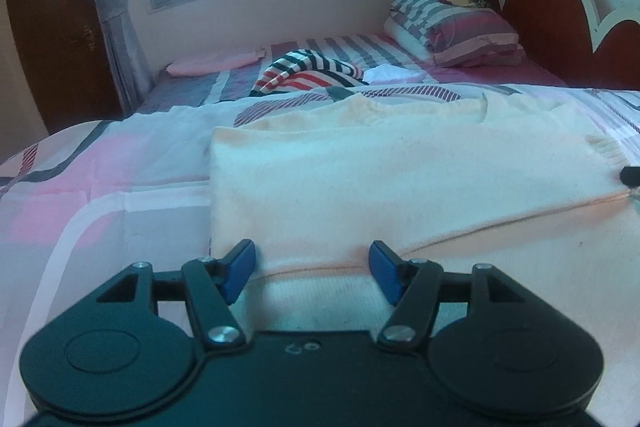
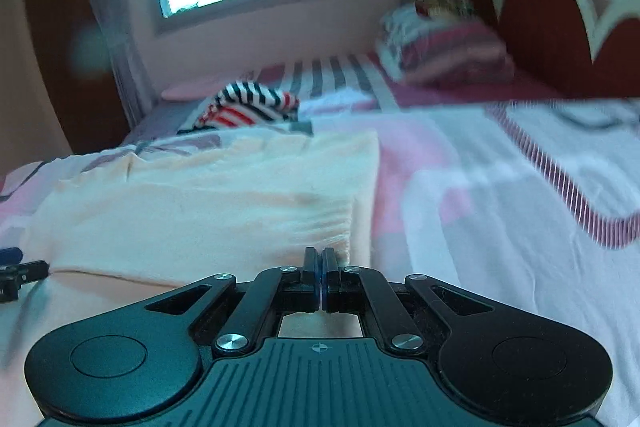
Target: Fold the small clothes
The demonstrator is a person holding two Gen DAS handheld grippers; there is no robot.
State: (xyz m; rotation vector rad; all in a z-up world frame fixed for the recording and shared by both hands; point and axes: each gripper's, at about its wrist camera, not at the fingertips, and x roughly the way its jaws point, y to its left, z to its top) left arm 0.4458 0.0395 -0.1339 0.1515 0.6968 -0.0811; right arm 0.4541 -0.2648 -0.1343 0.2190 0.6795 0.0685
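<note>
Cream garment (image 1: 400, 183) lies spread flat on the near part of the bed (image 1: 80, 187), close to its front edge, so both tools can reach its hem. The left gripper (image 1: 312, 259) has its blue pads apart over the near hem, touching nothing firmly, likely ready to pinch it. The right gripper (image 2: 320, 267) is pressed fully together at the garment's right near corner; whether cloth is caught between the pads I cannot tell. One side is already turned in, judging by the straight left edge. Farther back, toward the far edge, a striped garment (image 1: 308, 71) waits in a heap, a pillow (image 1: 452, 27) by the headboard (image 1: 552, 11).
</note>
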